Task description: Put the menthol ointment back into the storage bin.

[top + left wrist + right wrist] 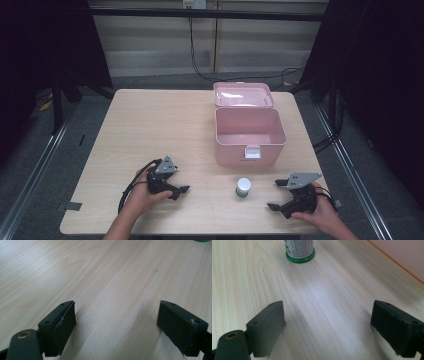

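1. My right tongs sit at the lower right of the high view, jaws spread wide with nothing between them; the left tongs, lower left, also stand open and empty.
2. The small white bottle with a green base stands upright on the table, lower centre, between both tongs and just in front of the open pink box.
3. Risk, as I judge it: the bottle is narrow and tall (easily tipped). A jaw tip clipping it on approach would knock it over.
4. A high or off-centre grip could let it slip or strike the box rim.
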Motion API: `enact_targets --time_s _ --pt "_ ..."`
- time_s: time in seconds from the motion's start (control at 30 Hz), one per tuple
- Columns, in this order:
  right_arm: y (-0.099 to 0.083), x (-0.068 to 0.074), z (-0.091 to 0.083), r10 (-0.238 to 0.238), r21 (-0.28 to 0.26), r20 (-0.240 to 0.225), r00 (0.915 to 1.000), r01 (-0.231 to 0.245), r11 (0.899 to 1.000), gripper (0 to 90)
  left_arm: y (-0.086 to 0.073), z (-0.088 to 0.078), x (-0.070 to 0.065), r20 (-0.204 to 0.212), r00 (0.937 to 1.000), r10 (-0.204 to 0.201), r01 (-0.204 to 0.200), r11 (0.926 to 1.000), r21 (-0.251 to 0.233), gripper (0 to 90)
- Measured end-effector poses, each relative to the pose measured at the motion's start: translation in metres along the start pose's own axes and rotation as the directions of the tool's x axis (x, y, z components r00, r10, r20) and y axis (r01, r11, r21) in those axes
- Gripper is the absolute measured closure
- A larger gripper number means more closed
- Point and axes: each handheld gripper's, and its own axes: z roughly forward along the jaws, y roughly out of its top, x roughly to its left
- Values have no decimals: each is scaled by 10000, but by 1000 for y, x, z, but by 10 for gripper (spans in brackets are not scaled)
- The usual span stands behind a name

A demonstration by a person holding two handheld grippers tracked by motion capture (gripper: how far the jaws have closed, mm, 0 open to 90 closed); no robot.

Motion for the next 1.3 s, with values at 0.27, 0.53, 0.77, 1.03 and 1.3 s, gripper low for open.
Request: enact_targets --time_s 0.27,0.53,0.77,1.03,1.3 --pt "20 7 2 -201 1349 -273 9994 236 9906 189 0 0 0 0 10000 1 -1 10000 1 149" --pt "54 17 14 -213 3412 -1126 9934 588 9382 245 0 0 0 2 10000 -6 6 10000 6 149" --pt "78 19 19 -168 4316 -1342 9908 737 8990 264 0 0 0 4 10000 -2 2 10000 -1 149" --pt "105 22 25 -629 4709 -1434 9877 1240 8735 287 0 0 0 9 10000 -8 8 10000 4 149" --pt "122 23 32 -786 4908 -1485 9858 1425 8596 320 0 0 0 7 10000 6 -6 10000 1 149"
